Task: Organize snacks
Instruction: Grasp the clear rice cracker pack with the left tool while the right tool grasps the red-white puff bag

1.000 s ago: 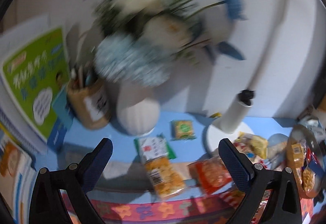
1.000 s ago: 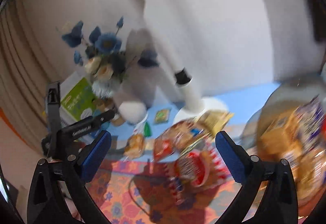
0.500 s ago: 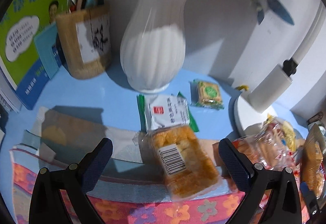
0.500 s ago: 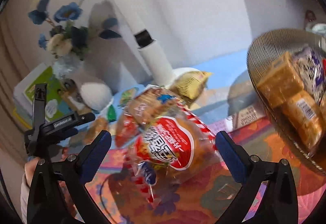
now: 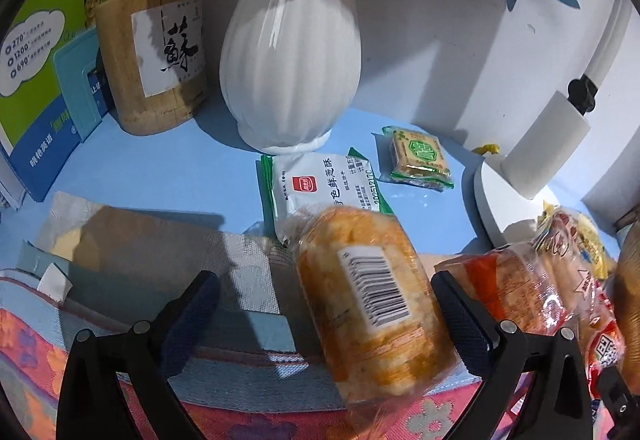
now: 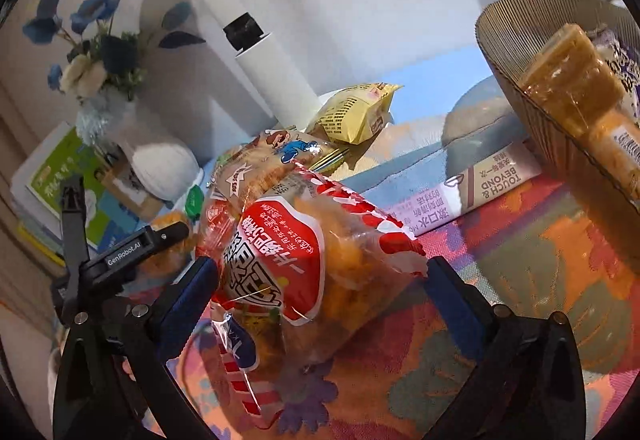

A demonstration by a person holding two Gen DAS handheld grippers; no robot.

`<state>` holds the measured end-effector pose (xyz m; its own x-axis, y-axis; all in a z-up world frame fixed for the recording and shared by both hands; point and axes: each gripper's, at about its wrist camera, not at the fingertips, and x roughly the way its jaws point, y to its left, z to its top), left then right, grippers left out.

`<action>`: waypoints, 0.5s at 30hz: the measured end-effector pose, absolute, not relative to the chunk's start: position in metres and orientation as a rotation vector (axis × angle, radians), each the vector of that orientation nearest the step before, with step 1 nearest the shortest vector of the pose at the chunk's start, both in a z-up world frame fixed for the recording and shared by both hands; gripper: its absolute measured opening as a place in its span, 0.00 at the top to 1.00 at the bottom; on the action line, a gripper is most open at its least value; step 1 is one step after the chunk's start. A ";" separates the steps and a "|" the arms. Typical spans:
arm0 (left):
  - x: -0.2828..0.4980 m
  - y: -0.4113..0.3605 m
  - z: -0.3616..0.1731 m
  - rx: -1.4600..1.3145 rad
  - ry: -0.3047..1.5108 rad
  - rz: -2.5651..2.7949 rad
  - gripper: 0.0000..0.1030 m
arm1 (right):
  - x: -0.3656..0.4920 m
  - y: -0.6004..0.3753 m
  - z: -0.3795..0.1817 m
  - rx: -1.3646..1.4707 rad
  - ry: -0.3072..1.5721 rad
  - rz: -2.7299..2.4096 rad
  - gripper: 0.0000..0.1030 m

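Note:
My left gripper (image 5: 326, 298) is open, its jaws either side of a clear orange snack pack with a barcode (image 5: 370, 300) lying on the table. Behind it lie a white-green packet (image 5: 324, 186) and a small green biscuit pack (image 5: 418, 154). My right gripper (image 6: 320, 282) is open around a red-and-white snack bag (image 6: 288, 260) on the floral cloth. An orange bag (image 6: 260, 168) and a yellow packet (image 6: 356, 112) lie behind it. A ribbed glass bowl (image 6: 516, 52) at right holds several snacks. The left gripper shows in the right wrist view (image 6: 120, 248).
A white vase (image 5: 290, 60) with blue flowers, a wooden pen cup (image 5: 154, 56) and books (image 5: 36, 40) stand at the back left. A white lamp base and post (image 5: 540, 160) stands at right. A flat box (image 6: 460, 196) lies under the bowl.
Both grippers have moved forward and down. The orange pack now lies between the left jaws and the red-and-white bag fills the gap between the right jaws.

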<state>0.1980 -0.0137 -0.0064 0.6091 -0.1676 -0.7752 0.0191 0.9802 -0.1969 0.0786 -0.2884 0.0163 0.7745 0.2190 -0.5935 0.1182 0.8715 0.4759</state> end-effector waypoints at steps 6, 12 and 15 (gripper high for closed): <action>0.198 -0.016 -0.007 -0.152 0.916 -0.099 0.00 | 0.076 -0.292 0.015 0.535 0.682 0.062 0.00; 0.203 -0.028 -0.011 -0.076 0.939 -0.070 0.00 | 0.078 -0.289 0.015 0.527 0.685 0.056 0.00; 0.204 -0.039 -0.014 -0.002 0.954 -0.057 0.00 | 0.078 -0.289 0.015 0.526 0.685 0.056 0.00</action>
<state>0.2040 -0.0394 -0.0138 0.5774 -0.0493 -0.8149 0.0473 0.9985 -0.0269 0.0777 -0.2892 0.0153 0.7780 0.2183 -0.5892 0.1203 0.8687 0.4806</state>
